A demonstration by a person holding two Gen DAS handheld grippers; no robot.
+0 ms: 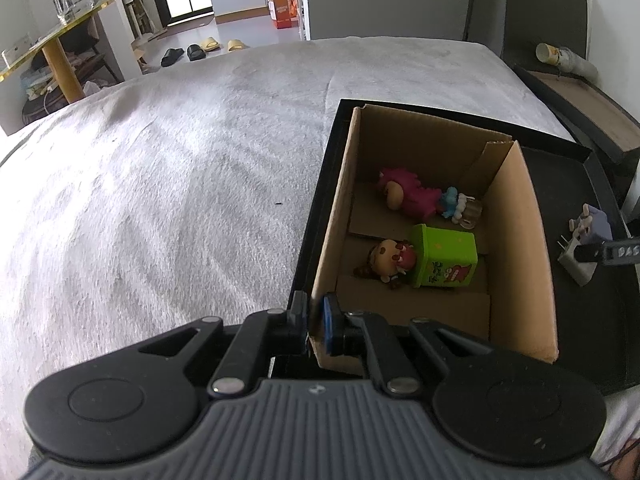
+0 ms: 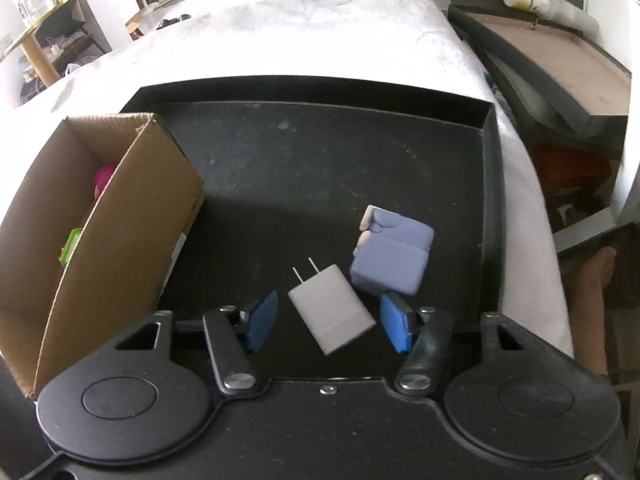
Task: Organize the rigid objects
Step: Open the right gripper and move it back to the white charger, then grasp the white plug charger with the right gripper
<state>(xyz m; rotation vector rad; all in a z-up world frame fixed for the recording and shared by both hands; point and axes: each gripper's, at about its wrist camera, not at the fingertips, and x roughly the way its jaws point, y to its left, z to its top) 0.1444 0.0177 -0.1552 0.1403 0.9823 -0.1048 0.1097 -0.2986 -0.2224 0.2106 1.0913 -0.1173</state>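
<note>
Here, the left gripper (image 1: 316, 320) pinches the box (image 1: 524, 240) wall at the tray's (image 2: 490, 184) near-left corner, apparently steadying it, while the right gripper (image 2: 328, 322), wide open, straddles the charger (image 2: 332, 314) near the tray's front edge.

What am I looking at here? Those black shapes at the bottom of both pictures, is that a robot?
No robot: a person holds a two-fingered tool in each hand, and a camera on each looks along its fingers. In the left view, the left tool is shut on the wall of a cardboard box, which sits in a black tray on a bed. Inside the box lie a pink toy and a green toy. In the right view, the right tool is open around a white charger, not yet gripping it. A purple toy lies beside the charger.
</note>
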